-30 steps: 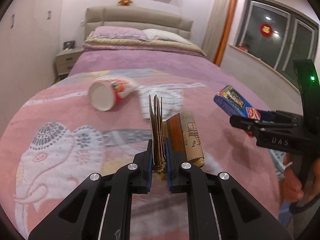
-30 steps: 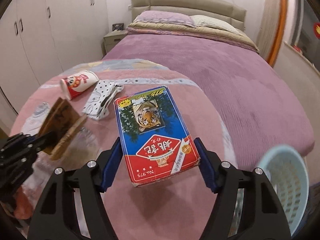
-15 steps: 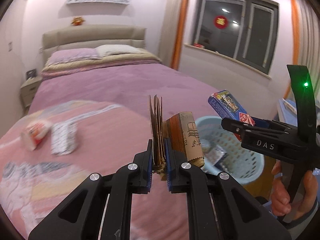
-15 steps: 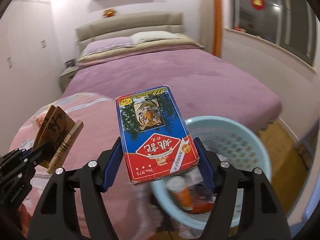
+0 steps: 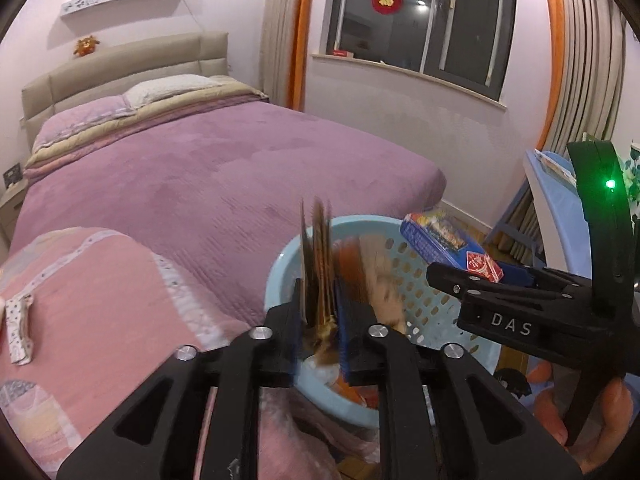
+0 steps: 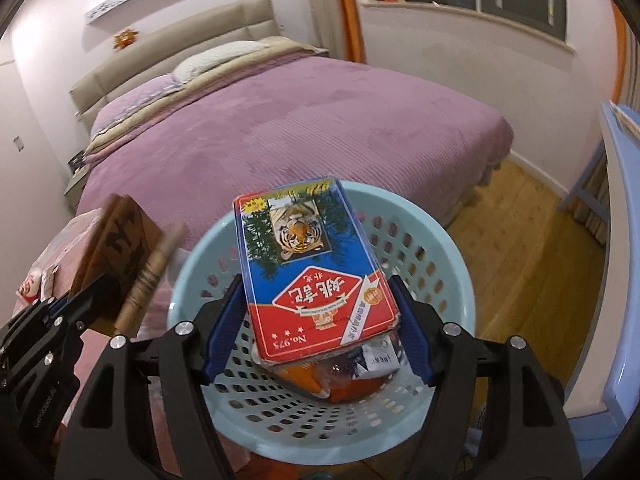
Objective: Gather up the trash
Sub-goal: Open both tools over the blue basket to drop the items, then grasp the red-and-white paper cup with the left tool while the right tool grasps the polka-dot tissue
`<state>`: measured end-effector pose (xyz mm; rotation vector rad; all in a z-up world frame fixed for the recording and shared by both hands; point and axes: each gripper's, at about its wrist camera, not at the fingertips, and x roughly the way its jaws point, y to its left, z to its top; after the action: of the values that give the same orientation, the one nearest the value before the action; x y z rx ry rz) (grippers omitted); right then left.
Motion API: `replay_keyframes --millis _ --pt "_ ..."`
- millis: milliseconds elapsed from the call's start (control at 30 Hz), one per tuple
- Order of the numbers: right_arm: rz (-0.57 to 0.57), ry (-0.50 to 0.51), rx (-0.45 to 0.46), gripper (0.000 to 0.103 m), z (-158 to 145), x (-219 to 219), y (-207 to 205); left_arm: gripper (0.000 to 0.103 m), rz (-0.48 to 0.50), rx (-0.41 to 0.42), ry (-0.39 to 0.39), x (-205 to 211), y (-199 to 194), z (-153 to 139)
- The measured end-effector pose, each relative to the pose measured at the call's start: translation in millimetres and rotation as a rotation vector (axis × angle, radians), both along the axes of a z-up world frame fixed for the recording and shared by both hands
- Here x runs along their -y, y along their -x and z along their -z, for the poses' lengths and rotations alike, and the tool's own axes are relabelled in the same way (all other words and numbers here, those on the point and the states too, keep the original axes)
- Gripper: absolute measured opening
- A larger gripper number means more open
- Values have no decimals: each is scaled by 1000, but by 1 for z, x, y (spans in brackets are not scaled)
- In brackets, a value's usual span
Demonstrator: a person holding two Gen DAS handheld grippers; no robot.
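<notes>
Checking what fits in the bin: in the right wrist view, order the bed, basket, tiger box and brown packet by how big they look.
1. bed
2. basket
3. tiger box, close to the lens, so enlarged
4. brown packet

Basket [image 6: 452, 248] mouth open above; bed [image 6: 320, 120] edge crowds its far rim

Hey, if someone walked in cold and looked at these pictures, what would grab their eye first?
Probably the red and blue tiger-print card box, gripped by the right gripper directly over the pale blue basket, which already holds some trash. Next, the brown folded packet pinched in the left gripper by the basket's rim, with the big purple bed behind.
</notes>
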<state>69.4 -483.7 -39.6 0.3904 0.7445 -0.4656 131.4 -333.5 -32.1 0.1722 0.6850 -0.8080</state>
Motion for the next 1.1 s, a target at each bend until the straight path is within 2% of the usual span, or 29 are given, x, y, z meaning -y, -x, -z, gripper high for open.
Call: replay_keyframes --millis 67,167,400,567,700,800,900,933,1000,1100 --pt "18 -26 -4 67 4 7 1 43 -7 -4 3 -4 -2 3" --pt "34 -50 -1 67 7 13 6 50 -8 -8 13 -8 -3 2" --pt "1 -39 30 67 -8 -9 7 50 -41 1 66 -48 1 -12" --pt "-69 2 61 67 -30 -48 -3 50 -93 36 107 -95 5 -32" --pt "-131 17 62 67 -39 -78 -18 57 -166 79 132 -145 4 -50" --pt "-194 7 75 67 -44 -106 -31 57 -236 108 141 -184 1 -58" --pt "-258 31 82 67 -51 -140 -47 61 -309 105 153 -219 -10 -61" --pt "-286 55 84 67 -54 -157 -55 64 -350 114 143 -232 -14 -61" --pt "-331 82 94 67 -56 -179 -64 78 -427 157 107 -252 -21 -62" --pt "-415 129 112 67 -59 -217 -84 78 -506 180 69 -281 -36 -58"
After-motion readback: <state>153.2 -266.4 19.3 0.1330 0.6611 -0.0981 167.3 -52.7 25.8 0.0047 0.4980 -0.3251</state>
